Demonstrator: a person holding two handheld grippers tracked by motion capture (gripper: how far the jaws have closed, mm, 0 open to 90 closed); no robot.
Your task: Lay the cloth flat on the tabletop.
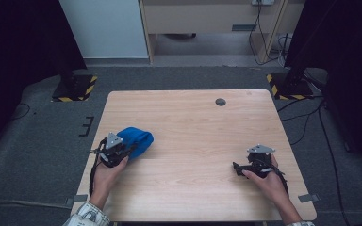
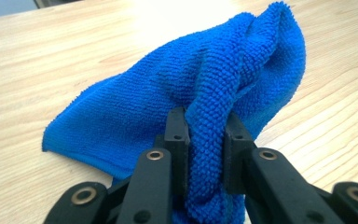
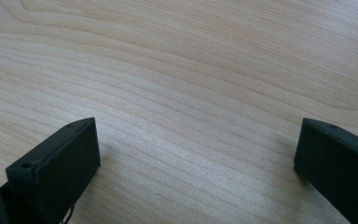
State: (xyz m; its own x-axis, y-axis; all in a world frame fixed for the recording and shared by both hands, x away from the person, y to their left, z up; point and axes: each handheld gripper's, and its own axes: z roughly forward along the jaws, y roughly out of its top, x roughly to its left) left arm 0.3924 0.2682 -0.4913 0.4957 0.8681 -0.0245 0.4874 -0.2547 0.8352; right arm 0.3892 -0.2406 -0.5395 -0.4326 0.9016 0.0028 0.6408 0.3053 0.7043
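Cloth is the whole business at this moment: a blue microfibre cloth [image 1: 136, 140] lies bunched on the wooden table [image 1: 193, 117], and everything else is best placed from it. The left gripper [image 1: 131, 150] sits at the cloth's near-left edge, and in the left gripper view its jaws are pinched tight on a thick fold of the blue microfibre cloth [image 2: 209, 93], the pile bulging out above the pads. The rest of the fabric trails away beyond the jaws, one flat corner resting on the wood and a humped ridge standing up behind the pinch.

The right gripper [image 1: 236, 168] is well apart from the cloth, off to its right and a little nearer the person, with nothing between it and the fabric but bare table. In the right gripper view its jaws stand wide apart over plain wood grain (nothing lies between them, and nothing touches them).

As a judgement, the grasp itself is done: the first hold on the cloth is secured. What is left appears to be the handling proper, whether lifting, spreading or folding, and the idle right gripper would have to come across to the cloth before any two-handed work could begin.
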